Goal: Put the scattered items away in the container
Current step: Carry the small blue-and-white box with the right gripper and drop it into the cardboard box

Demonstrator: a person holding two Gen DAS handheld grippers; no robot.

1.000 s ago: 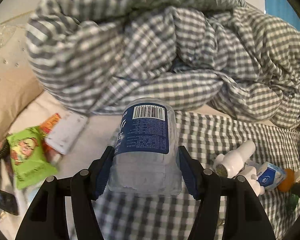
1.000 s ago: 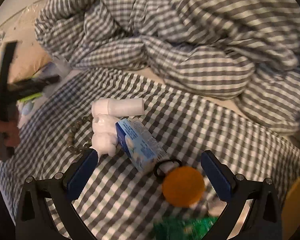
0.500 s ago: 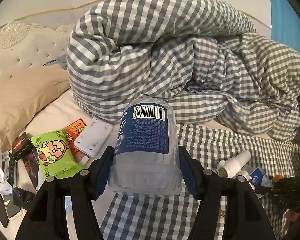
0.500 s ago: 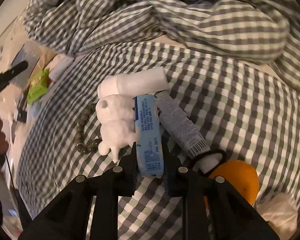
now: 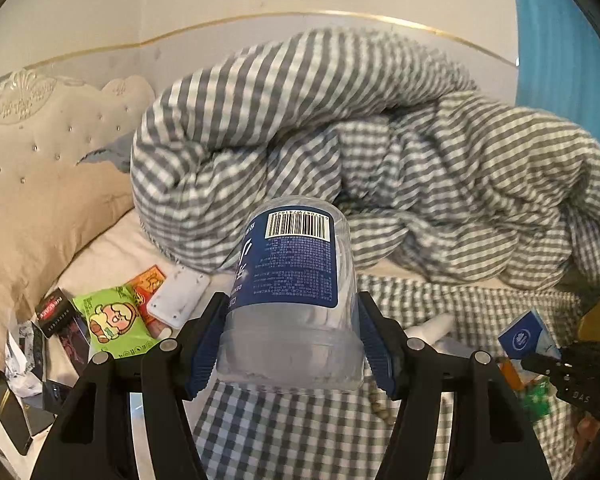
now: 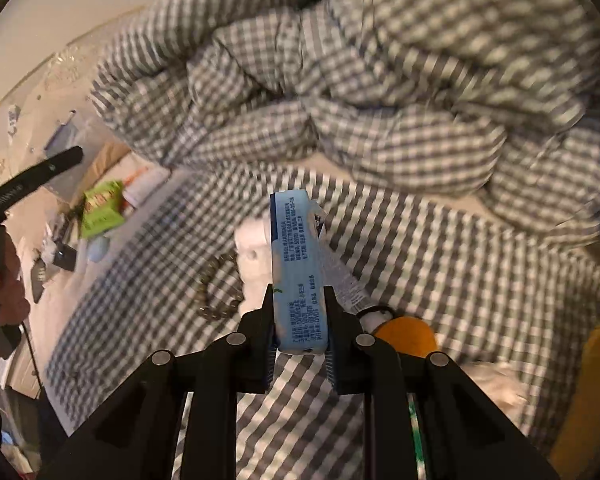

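Note:
My left gripper (image 5: 290,340) is shut on a clear plastic bottle (image 5: 296,276) with a dark blue label, held above the bed. My right gripper (image 6: 299,320) is shut on a light blue printed pack (image 6: 296,248), lifted off the checked sheet (image 6: 440,264). That pack (image 5: 526,334) also shows at the right of the left wrist view. Under it lie a white figurine (image 6: 256,264), a bead bracelet (image 6: 216,292), a white tube (image 6: 346,280) and an orange (image 6: 406,336). A yellow object (image 6: 588,392) sits at the right edge; I cannot tell what it is.
A bunched grey-checked duvet (image 5: 360,152) fills the back of the bed. By the beige pillow (image 5: 36,208) lie a green snack packet (image 5: 112,322), an orange packet (image 5: 150,288), a white flat device (image 5: 178,298) and several dark small items (image 5: 56,316). A hand (image 6: 4,288) shows at left.
The right gripper closed on the blue pack and lifted it off the sheet. The left gripper rose with the bottle, so more of the headboard and wall shows.

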